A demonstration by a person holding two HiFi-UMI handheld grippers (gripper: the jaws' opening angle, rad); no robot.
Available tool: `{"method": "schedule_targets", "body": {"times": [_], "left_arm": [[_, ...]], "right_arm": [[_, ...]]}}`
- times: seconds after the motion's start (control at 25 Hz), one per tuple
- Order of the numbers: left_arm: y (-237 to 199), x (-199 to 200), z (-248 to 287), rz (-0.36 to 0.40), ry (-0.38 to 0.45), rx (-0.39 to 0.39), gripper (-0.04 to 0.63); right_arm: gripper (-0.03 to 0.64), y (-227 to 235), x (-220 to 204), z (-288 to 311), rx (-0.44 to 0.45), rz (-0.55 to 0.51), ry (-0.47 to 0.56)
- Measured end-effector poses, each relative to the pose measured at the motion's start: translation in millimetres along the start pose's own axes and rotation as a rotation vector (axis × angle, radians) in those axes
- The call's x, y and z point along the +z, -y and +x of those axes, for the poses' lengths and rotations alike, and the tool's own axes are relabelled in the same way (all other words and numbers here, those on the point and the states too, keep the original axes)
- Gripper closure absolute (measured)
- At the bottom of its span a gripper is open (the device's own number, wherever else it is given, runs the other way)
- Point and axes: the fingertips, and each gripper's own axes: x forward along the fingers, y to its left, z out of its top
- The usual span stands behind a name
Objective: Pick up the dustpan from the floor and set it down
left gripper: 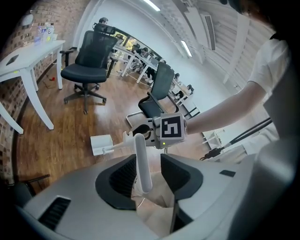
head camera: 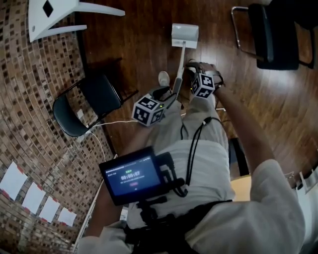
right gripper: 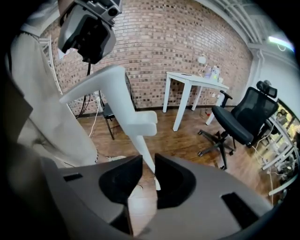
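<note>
Dustpan (head camera: 185, 35) resting pan-down on wood floor (head camera: 134, 44) in head view, handle (head camera: 179, 67) slanting back toward the person. Left gripper view: left gripper (left gripper: 150, 171) spread wide, white handle between the pads, unclamped, pan on the floor beyond. Right gripper view: right gripper (right gripper: 148, 178) slightly parted, thin handle running through the gap, not pinched.

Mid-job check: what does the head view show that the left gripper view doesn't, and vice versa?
Head view only: the black timer screen on the person's chest. Left gripper view only: the black wheeled office chair and ceiling strip lights. Both: the white long-handled dustpan, the brown wooden floor, and the right tool at the handle.
</note>
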Motion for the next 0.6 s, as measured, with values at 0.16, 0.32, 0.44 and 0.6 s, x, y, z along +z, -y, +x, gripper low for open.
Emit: {"method": "schedule_targets", "body": {"times": [0.16,0.32,0.44,0.6], "left_arm": [[5,-5,8,-0.013,-0.007,-0.005,0.422],[8,-7,14,-0.029,-0.009,0.011,0.413],[4,-8,21,-0.026,-0.031,0.042,0.413],[-11,-9,30,-0.026,-0.046,0.083,0.413]], "right_arm": [[0.508,-4,-3,9,0.002,-0.070,0.002],[0.495,-8,-6,16,0.008,-0.120,0.000],[0.492,-6,-9,26,0.009,-0.140,0.000],[0.485,-3,-14,48,0.018,-0.160,0.002]]}}
